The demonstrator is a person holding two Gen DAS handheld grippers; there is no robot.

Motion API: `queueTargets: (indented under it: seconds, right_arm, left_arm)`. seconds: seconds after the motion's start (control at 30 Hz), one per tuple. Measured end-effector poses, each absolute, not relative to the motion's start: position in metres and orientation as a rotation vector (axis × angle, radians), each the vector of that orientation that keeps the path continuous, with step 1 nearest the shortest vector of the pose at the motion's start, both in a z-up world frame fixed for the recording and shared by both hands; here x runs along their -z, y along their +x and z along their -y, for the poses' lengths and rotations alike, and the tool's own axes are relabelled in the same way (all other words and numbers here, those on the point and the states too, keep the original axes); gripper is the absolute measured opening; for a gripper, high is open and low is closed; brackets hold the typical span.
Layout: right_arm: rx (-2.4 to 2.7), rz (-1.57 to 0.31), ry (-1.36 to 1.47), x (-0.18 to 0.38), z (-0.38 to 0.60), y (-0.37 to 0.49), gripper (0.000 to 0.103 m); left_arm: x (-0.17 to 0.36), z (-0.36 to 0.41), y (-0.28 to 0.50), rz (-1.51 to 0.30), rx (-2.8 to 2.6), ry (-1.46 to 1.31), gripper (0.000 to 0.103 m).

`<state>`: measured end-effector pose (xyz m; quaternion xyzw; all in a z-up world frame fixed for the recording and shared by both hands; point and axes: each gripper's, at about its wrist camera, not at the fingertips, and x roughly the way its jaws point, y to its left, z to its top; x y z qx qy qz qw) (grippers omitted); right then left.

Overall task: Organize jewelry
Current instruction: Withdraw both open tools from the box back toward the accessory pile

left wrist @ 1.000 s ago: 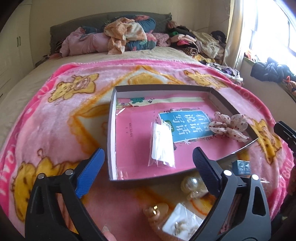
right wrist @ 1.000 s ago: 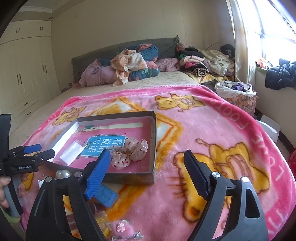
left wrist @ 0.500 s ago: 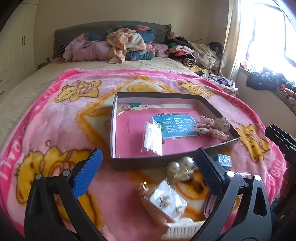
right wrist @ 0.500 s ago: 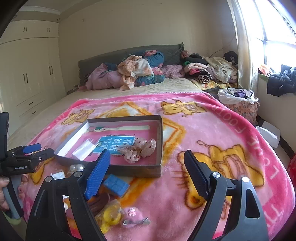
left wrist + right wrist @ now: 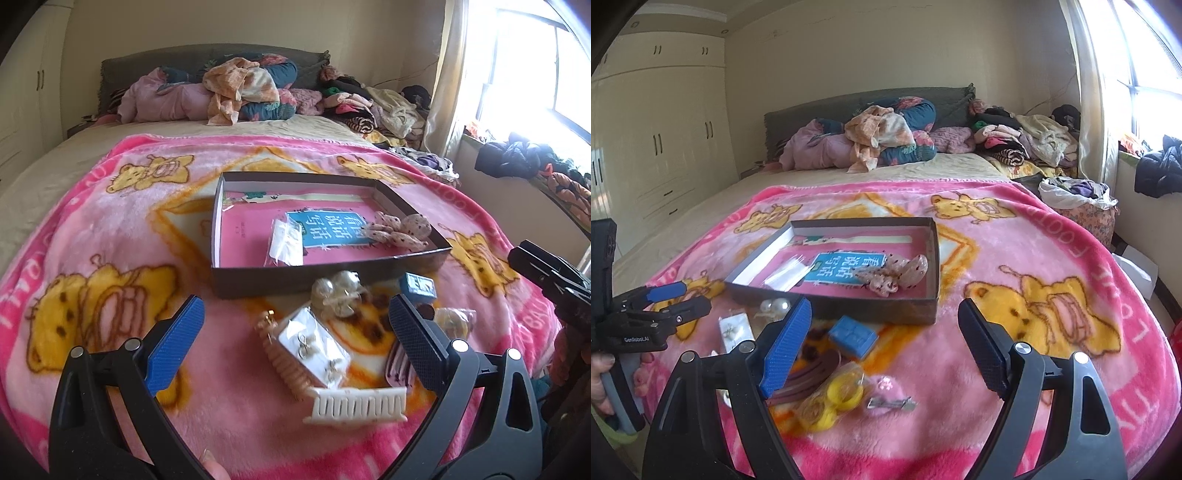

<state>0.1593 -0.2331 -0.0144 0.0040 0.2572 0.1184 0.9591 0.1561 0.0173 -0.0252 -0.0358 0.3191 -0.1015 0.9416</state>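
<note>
A shallow dark box [image 5: 258, 284] lies on the pink bear blanket, holding a clear bag [image 5: 286, 242] and a spotted bow clip [image 5: 399, 230]. Loose pieces lie before it: pearls [image 5: 338, 291], an earring card [image 5: 314, 345], a white claw clip [image 5: 356, 404] and a small blue box [image 5: 419, 286]. My left gripper [image 5: 294, 306] hangs open above these, holding nothing. My right gripper [image 5: 884, 308] is open too, over the blue box [image 5: 853, 336], a bag of yellow rings [image 5: 831, 400], a pink hair clip [image 5: 886, 397] and a brown headband [image 5: 812, 373].
Heaped clothes and bedding [image 5: 879, 136] cover the head of the bed. A wardrobe [image 5: 657, 147] stands on the left and a window [image 5: 535, 55] on the right. The left gripper [image 5: 683, 297], held by a hand, shows at the left edge of the right wrist view.
Both grippers have drawn back from the box, so more of the loose pieces in front of it have come into view. Their jaws stayed wide apart.
</note>
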Motion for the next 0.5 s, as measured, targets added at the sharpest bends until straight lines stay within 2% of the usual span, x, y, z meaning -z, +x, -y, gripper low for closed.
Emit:
queueTargets:
  seconds: [0.5]
  right_arm:
    - [-0.273, -0.585, -0.036, 0.034, 0.217, 0.133, 0.079]
  left_arm:
    - [0.034, -0.016, 0.124, -0.633, 0.262, -0.049, 0.091]
